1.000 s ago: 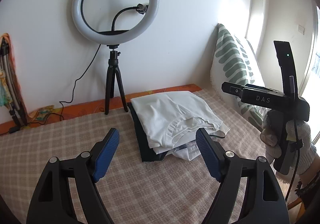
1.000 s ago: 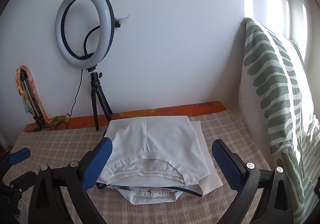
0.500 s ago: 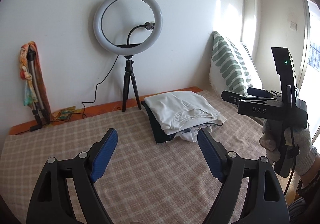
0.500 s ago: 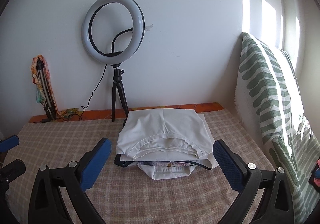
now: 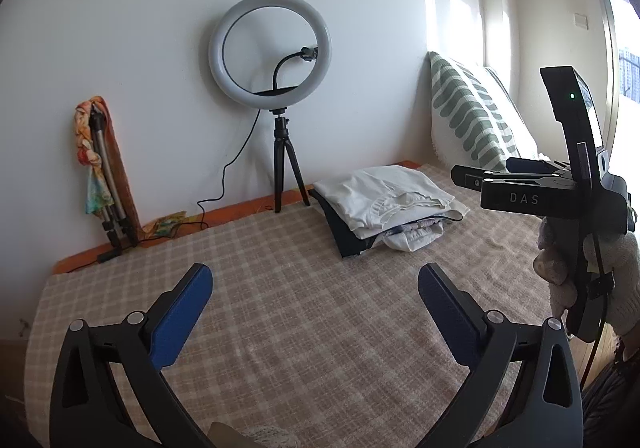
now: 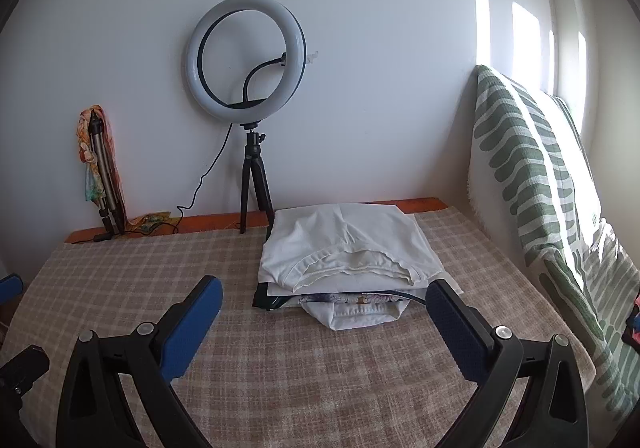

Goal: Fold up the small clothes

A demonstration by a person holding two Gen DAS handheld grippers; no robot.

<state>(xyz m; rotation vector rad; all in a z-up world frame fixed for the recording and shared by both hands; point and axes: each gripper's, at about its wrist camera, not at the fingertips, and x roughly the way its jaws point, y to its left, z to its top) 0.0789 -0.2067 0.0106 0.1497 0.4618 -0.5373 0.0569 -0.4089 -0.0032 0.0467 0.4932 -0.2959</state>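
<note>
A stack of folded small clothes, a white piece on top with dark and patterned pieces under it, lies on the checked beige bedcover near the far wall; it also shows in the left wrist view. My left gripper is open and empty, well back from the stack. My right gripper is open and empty, just in front of the stack and apart from it. The right gripper's body, held in a gloved hand, shows in the left wrist view.
A ring light on a black tripod stands at the far wall left of the stack. A folded tripod wrapped in orange cloth leans at the far left. A green-patterned cushion stands along the right edge.
Both grippers have pulled back from the stack of clothes, which now looks smaller and farther. Both stay open and empty.
</note>
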